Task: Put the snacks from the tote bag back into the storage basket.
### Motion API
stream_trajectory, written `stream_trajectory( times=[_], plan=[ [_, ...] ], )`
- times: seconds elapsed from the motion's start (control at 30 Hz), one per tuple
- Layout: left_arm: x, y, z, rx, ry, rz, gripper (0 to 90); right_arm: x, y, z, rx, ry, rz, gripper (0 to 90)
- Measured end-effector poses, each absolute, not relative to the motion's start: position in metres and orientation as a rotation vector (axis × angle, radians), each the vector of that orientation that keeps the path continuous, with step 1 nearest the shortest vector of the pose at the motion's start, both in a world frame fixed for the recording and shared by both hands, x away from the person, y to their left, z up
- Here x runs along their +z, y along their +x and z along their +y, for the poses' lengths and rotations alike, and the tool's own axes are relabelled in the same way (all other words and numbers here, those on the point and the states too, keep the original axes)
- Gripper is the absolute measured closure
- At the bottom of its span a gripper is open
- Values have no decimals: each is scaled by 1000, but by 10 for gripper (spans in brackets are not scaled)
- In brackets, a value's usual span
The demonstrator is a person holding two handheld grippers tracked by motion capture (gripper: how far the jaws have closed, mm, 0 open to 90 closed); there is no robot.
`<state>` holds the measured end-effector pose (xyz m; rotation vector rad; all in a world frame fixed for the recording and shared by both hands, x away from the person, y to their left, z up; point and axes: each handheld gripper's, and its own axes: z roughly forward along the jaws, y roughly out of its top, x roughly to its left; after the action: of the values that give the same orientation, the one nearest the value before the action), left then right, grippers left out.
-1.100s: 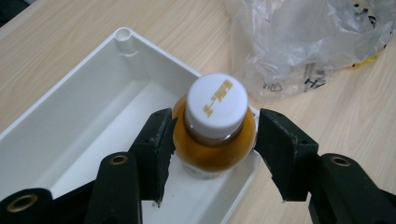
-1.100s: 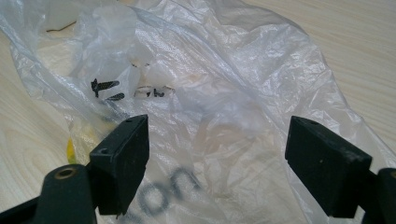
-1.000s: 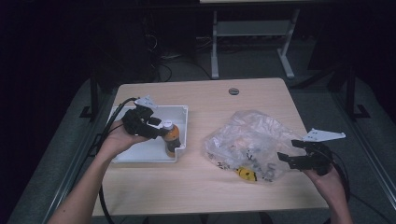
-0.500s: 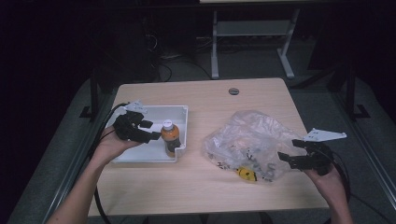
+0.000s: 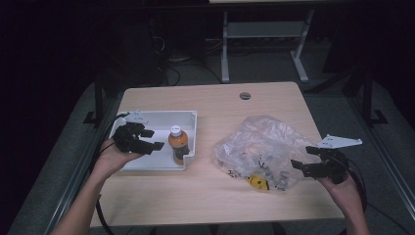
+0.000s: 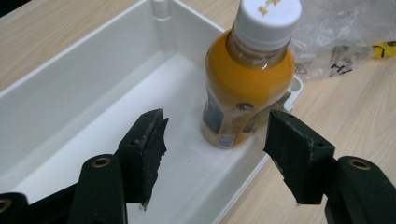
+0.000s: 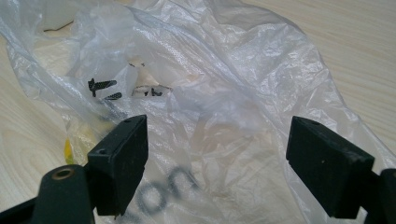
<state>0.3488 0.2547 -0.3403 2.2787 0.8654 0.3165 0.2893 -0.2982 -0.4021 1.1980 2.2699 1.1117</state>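
Both your grippers stand spread: the left gripper (image 5: pixel 149 139), jaws just opened, has released the bottle (image 5: pixel 178 145) upright in the tray (image 5: pixel 156 116); next, your right gripper (image 5: pixel 307 157) should pinch the bag (image 5: pixel 259 147).

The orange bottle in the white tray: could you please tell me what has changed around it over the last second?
The left gripper let go of the bottle: its jaws have just been opening and it drew back toward the person, leaving the bottle upright in the tray. The right gripper stayed open at the plastic bag, which has not moved.
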Motion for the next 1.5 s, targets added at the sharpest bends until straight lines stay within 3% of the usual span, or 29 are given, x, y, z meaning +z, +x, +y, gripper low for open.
stream_trajectory(
  times=[1.5],
  plan=[
    [-396,320,272,355,2242,894,343,-403,288,-298,1107,1192,2284,206]
  ],
)
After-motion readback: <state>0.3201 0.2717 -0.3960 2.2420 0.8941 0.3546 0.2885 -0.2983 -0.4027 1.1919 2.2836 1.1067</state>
